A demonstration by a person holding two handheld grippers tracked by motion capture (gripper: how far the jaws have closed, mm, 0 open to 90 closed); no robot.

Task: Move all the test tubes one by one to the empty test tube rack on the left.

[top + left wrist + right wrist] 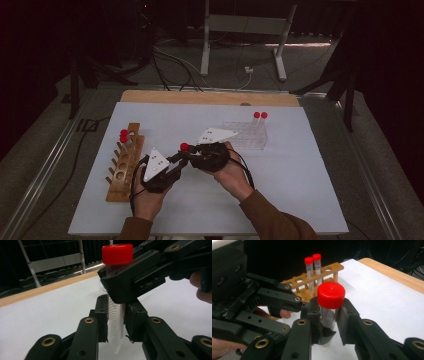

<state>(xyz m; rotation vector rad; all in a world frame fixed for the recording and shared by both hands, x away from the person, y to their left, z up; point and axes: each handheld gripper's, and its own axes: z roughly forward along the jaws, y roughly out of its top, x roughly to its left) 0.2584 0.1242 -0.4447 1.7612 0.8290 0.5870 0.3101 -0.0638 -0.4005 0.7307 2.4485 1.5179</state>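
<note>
High view: two capped tubes stand in the wooden rack (123,167), two in the clear rack (248,135). A fifth tube (184,147) is held between the left gripper (175,166) and right gripper (192,156), above the table.

Left gripper view: its jaws are clamped on the tube's lower barrel (115,325).

Right gripper view: its jaws are clamped just under the cap (331,295). Judgement: handover in hand; racking remains.

Both claws, left claw (176,164) and right claw (192,156), meet at a red-capped tube (184,148).
</note>
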